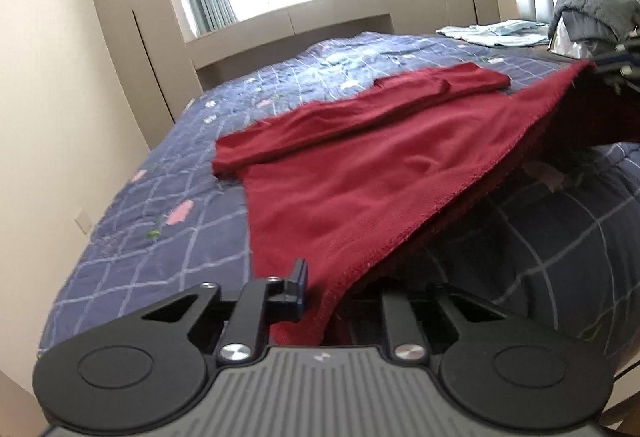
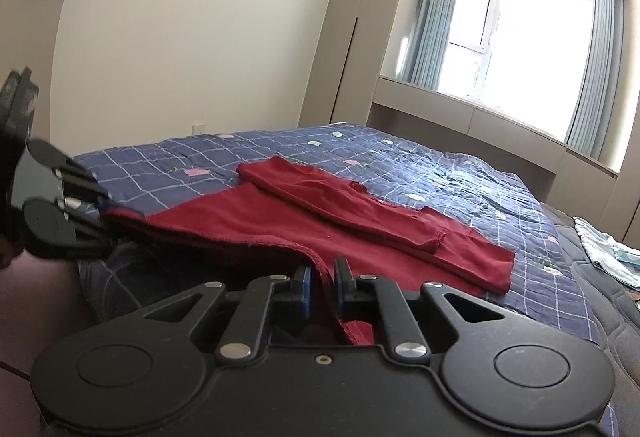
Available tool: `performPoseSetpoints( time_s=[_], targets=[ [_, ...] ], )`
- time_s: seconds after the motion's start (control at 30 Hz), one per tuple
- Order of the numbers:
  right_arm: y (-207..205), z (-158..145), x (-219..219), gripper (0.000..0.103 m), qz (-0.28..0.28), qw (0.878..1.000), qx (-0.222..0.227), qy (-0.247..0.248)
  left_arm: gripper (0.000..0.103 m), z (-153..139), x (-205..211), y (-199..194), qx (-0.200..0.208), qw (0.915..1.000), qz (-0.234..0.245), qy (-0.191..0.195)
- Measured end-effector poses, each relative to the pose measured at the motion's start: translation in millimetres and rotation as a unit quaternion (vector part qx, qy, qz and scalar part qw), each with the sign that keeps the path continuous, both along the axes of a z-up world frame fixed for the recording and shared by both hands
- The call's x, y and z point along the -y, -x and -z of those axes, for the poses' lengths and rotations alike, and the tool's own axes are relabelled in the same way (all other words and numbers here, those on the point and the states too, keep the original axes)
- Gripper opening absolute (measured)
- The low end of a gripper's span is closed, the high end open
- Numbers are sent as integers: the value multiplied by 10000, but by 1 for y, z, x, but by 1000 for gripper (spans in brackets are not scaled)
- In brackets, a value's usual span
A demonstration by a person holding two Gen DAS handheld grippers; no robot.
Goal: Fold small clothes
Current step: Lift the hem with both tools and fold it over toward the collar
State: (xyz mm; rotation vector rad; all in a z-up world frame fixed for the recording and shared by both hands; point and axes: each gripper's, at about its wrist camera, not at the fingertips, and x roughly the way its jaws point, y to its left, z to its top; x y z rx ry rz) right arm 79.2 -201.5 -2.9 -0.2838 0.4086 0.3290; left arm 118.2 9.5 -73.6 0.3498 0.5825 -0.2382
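Under red garment (image 1: 352, 173) hem, left jaws' far side hidden, likely clamped

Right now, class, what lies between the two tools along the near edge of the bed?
The red garment's lifted hem spans from the left tool to the right tool, both shut on it; the right wrist view shows this.

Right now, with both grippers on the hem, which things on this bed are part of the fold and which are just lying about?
Part of the job:
- red garment, near hem lifted off the quilt
- left gripper, shut on that hem
- right gripper, shut on the hem too

Just lying about:
- light blue clothes at the far corner
- grey padded jacket by the headboard
- blue checked quilt underneath
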Motion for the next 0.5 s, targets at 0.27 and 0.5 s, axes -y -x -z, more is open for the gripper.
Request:
performPoseSetpoints(
  time_s=[0.27,0.5],
  targets=[
    [0,40,-11,31,63,9944,-270,1022,7,-24,-23,-11,117,9973,-162,712],
    [13,67,-16,14,-18,9792,-231,2014,6,-36,-12,-15,398,9987,224,232]
  ],
)
